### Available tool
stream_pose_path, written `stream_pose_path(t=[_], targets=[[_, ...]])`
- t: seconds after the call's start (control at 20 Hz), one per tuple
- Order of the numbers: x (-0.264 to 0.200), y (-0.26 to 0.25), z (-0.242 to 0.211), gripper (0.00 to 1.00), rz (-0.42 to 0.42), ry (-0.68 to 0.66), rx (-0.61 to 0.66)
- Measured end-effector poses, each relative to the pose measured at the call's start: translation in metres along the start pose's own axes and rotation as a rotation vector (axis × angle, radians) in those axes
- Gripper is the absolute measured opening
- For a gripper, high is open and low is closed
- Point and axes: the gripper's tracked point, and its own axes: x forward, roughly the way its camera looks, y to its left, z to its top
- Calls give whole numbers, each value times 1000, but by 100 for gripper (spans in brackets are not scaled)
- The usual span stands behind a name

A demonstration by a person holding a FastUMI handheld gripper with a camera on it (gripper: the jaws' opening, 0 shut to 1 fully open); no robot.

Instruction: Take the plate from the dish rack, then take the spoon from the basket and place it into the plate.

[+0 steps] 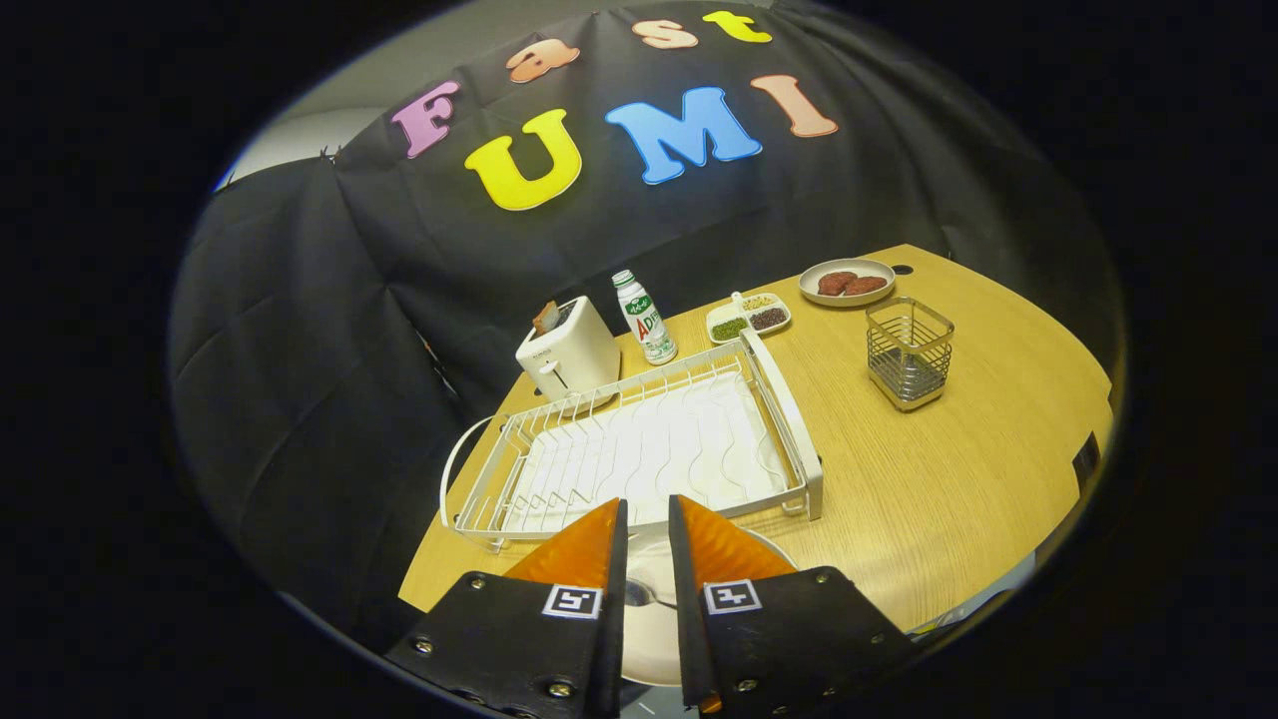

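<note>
Plate [649,619] lying flat on the table [929,499], white and glossy, sitting under and between the fingers, just in front of the rack [639,449]. Only a strip of it is showing in the gap, plus a curve of rim to the right of the fingers. Something small and shiny is showing on it in the gap; cannot tell whether it is the spoon.

Gripper [647,514] hovering over the plate, jaws nearly together with a narrow gap; whether they are pinching anything, cannot tell.

Rack is sitting emptied, white wire with a wavy tray, long axis running from the near left away to the right. Basket [909,352] is standing upright well apart to the right of the rack, with open wood around it. Toaster [567,352], bottle [644,318], divided dish [749,317] and a far plate of food [847,282] are lining the back edge.
</note>
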Motion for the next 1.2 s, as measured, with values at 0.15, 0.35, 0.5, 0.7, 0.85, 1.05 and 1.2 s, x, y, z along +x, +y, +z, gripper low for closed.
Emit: stream_pose_path(t=[0.15, 0.35, 0.5, 0.7, 0.85, 1.05, 1.2], targets=[[-5, 2, 12, 23, -2, -20, -18], [-21, 6, 53, 23, -2, -108, -45], [-35, 7, 92, 23, -8, -187, -76], [-52, 5, 144, 23, -37, -285, -148], [-64, -1, 182, 23, -85, -357, -231], [-74, -5, 217, 48, -132, -431, -293], [-81, -9, 233, 98, -146, -472, -284]])
